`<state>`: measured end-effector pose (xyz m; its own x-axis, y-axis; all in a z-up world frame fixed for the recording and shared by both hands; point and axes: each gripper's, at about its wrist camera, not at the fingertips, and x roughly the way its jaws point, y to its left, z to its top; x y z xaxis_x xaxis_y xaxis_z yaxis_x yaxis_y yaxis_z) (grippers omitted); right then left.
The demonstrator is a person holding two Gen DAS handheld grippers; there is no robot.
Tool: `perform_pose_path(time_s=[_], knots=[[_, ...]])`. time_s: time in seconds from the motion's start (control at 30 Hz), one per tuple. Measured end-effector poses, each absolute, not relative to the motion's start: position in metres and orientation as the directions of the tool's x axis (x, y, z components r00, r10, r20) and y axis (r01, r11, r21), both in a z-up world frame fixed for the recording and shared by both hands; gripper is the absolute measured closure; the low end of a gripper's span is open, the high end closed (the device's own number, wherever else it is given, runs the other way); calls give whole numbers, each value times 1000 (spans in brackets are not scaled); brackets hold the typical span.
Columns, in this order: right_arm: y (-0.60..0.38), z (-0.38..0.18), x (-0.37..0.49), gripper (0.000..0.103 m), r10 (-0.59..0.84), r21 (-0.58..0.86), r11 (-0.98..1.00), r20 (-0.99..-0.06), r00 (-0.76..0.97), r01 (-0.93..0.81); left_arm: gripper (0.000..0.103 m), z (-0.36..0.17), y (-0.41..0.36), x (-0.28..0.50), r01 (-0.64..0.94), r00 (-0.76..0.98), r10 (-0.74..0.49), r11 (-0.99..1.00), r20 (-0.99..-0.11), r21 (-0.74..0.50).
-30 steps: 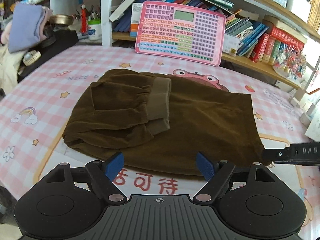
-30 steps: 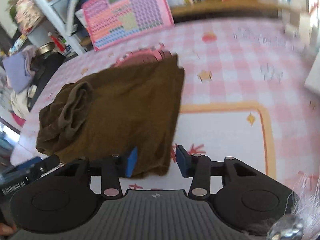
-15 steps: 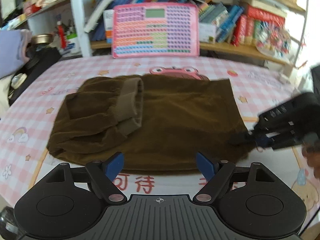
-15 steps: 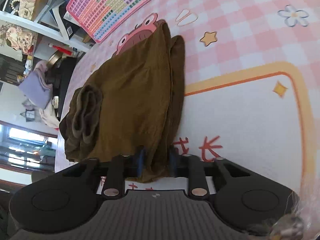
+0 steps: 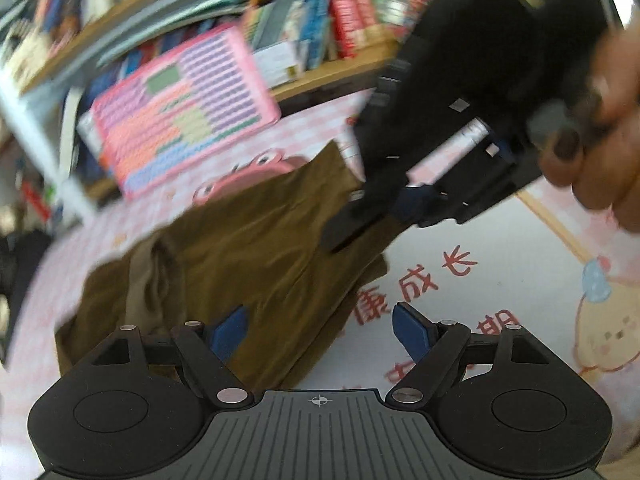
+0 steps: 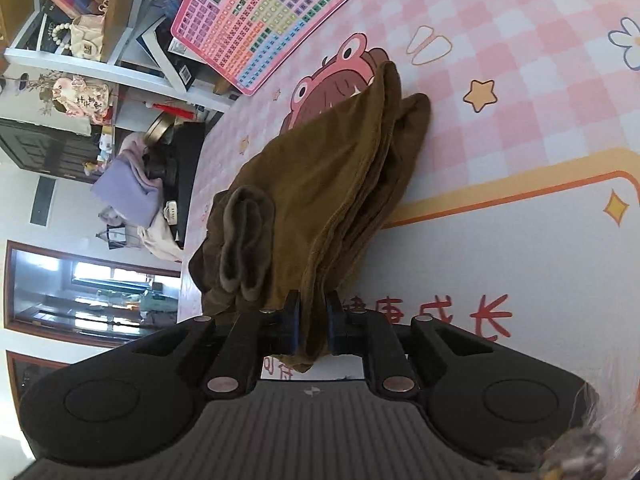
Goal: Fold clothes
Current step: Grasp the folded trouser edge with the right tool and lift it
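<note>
Brown corduroy trousers lie half folded on the pink checked mat, and their near hem corner, free a second ago, now sits pinched in the right gripper, whose jaws are closing on the cloth. The left gripper, wide with nothing between its fingers, has swung over the near edge. The next fold looks ready to start.

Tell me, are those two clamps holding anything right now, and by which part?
The right gripper is closing on the brown garment, pinching its near corner between the pads. The left gripper stands open above the cloth, holding nothing.
</note>
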<state>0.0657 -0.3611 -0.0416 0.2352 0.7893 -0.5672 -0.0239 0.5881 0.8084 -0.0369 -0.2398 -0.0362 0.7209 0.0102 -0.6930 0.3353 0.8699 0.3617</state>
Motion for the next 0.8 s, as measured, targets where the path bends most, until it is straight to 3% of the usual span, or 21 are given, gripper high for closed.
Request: perform_pose_path(time_s=[0.07,0.13,0.2,0.23,0.3,0.33,0.37,0.67,0.73,0.8], knots=[[-361,-40,67,91,785,802,596,-575,232,-28,24,-44,-248,-31,337,734,48,840,-678,424],[-362,-42,68,91,781,799,601,-581,230,-23,55,-52,-257,-25,338,747,84,806,-660,485],[-363,-44,69,90,776,796,605,-587,231,-13,76,-60,-258,-19,340,746,113,784,-657,520],[-365,-45,70,85,773,794,608,-590,234,-6,81,-61,-258,-18,339,747,115,781,-655,525],[-369,-48,71,63,757,783,622,-606,244,15,86,-60,-257,-18,334,755,106,787,-647,518],[-371,-49,72,40,748,777,629,-615,250,28,86,-56,-256,-19,327,762,96,797,-641,509],[-374,-52,74,38,742,774,632,-620,256,43,86,-52,-256,-20,321,769,86,805,-634,498],[-383,-90,112,38,779,828,510,-559,283,230,88,-47,-265,-23,356,771,19,816,-637,456],[-381,-89,120,38,776,827,515,-562,288,225,97,-47,-267,-23,361,772,9,817,-636,450],[-379,-88,126,39,772,826,520,-564,294,218,98,-44,-265,-24,359,779,-1,821,-628,444]])
